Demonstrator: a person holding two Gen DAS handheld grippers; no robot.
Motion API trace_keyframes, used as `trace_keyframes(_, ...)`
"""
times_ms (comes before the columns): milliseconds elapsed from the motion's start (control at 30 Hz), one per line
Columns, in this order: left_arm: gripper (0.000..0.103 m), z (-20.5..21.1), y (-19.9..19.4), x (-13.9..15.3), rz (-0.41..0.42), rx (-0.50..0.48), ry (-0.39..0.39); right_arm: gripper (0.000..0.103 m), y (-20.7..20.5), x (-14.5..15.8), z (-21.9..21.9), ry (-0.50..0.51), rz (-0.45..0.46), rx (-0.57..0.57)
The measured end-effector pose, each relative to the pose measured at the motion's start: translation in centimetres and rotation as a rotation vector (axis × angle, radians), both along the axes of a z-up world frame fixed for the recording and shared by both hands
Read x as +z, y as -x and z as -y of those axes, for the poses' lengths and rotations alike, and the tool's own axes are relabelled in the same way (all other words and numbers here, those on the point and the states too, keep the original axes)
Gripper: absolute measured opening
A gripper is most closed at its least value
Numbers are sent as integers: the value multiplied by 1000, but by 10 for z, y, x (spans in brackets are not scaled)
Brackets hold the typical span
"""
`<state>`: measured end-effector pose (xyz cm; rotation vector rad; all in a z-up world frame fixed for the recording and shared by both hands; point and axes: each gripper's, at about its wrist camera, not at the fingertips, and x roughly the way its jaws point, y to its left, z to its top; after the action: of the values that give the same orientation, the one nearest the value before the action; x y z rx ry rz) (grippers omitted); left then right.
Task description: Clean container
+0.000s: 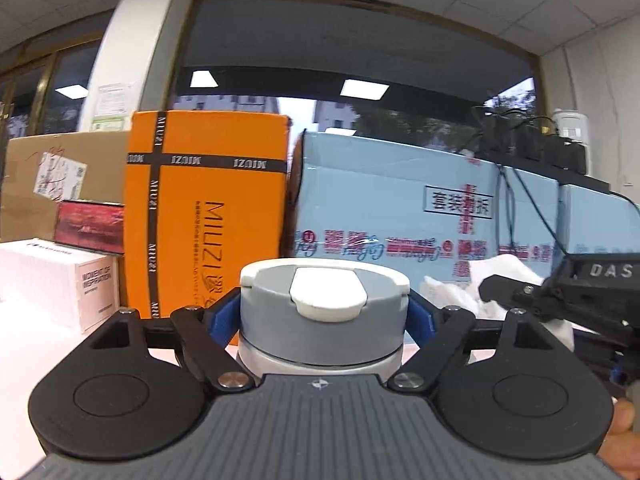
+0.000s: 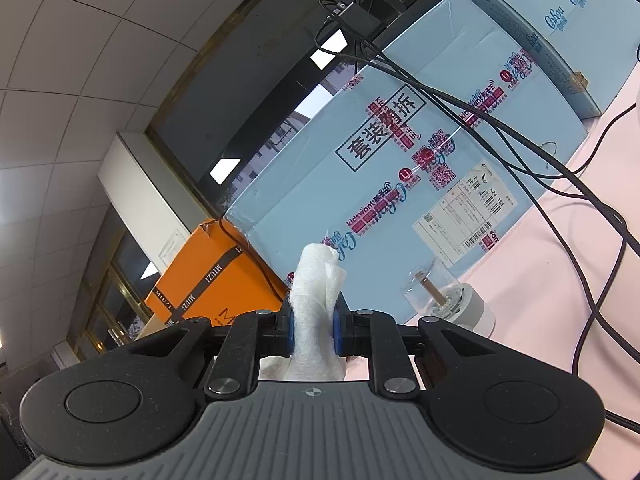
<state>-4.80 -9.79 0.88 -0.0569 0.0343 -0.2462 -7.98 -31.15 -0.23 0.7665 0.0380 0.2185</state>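
A container [image 1: 320,320] with a grey lid and a white flip cap sits upright between the blue pads of my left gripper [image 1: 324,314], which press on the lid from both sides. Its pale body shows just below the lid. My right gripper [image 2: 313,330] is shut on a bunched white cloth [image 2: 316,280] that sticks out past its fingertips. In the left wrist view the right gripper [image 1: 516,300] and its white cloth [image 1: 504,272] hang close to the right of the container, apart from it.
An orange box [image 1: 208,208], a light blue carton [image 1: 400,200], a brown carton [image 1: 60,176] and a white box [image 1: 52,276] line the back of the pink table [image 2: 560,280]. Black cables [image 2: 560,168] trail over it. A small clear-topped item [image 2: 444,300] stands by the blue carton.
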Motion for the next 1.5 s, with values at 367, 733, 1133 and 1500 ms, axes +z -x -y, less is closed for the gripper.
trace_keyframes(367, 78, -33, -12, 6, 9, -339, -93, 16, 1, 1, -2, -4, 1, 3)
trace_keyframes(733, 78, -57, -47, 20, -53, -664, -152, 16, -2, 2, -4, 9, 0, 9)
trace_keyframes(1133, 89, -76, -45, 20, -60, -643, -20, 16, -1, -4, 1, 21, 0, -43)
trace_keyframes(1500, 89, -86, -49, 34, -322, -606, 89, 16, 2, -1, -3, 68, -19, -53)
